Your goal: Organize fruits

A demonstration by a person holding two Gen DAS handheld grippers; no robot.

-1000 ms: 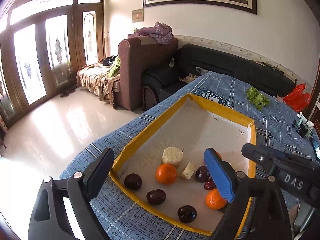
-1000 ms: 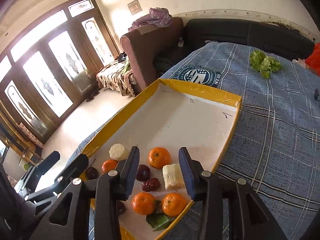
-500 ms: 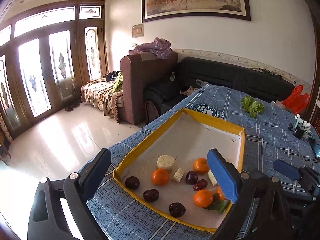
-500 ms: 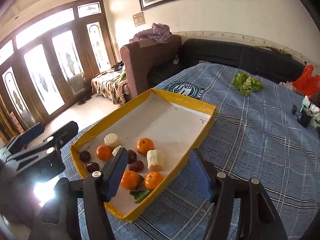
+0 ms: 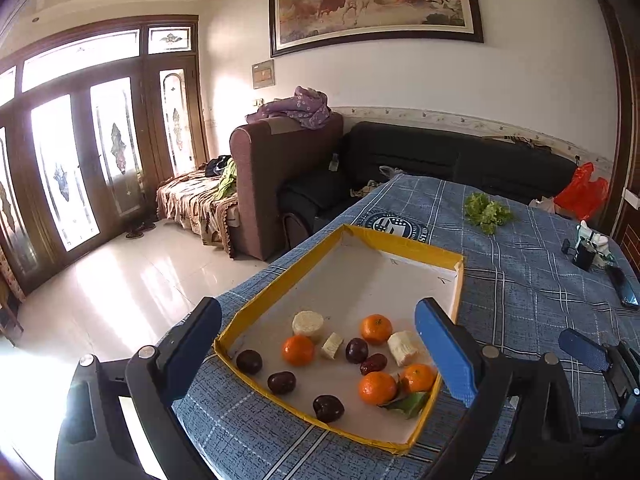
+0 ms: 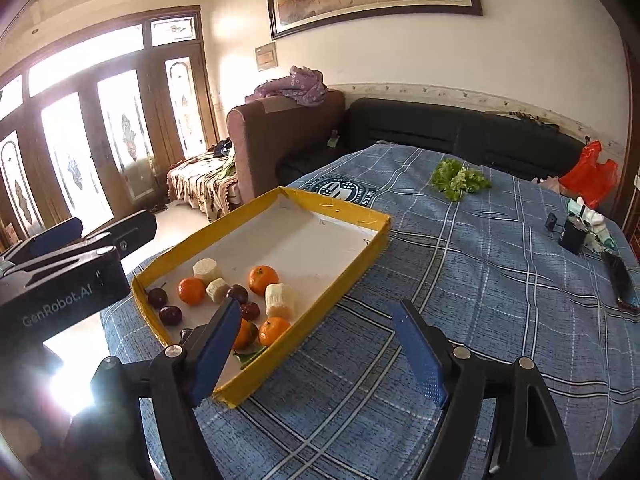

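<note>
A yellow-rimmed tray [image 5: 400,241] [image 6: 340,210] lies on the blue checked tablecloth. At its near end lie several oranges [image 5: 298,350] [image 6: 261,280], several dark red fruits [image 5: 249,361] [image 6: 168,314], pale sugarcane pieces [image 5: 307,323] [image 6: 279,300] and a green leaf [image 5: 406,403]. My left gripper [image 5: 320,360] is open and empty, held above and short of the tray's near end. My right gripper [image 6: 320,364] is open and empty, over the cloth beside the tray's near right corner.
A lettuce bunch [image 5: 486,212] [image 6: 458,178] lies at the far side of the table. A red bag [image 5: 580,192], small gadgets [image 6: 576,230] and a dark flat device [image 6: 622,280] sit at the right edge. Sofas stand behind the table.
Both grippers have drawn back and risen away from the tray, so the fruit looks smaller and farther. The right gripper has opened wider and shifted right, off the tray.
</note>
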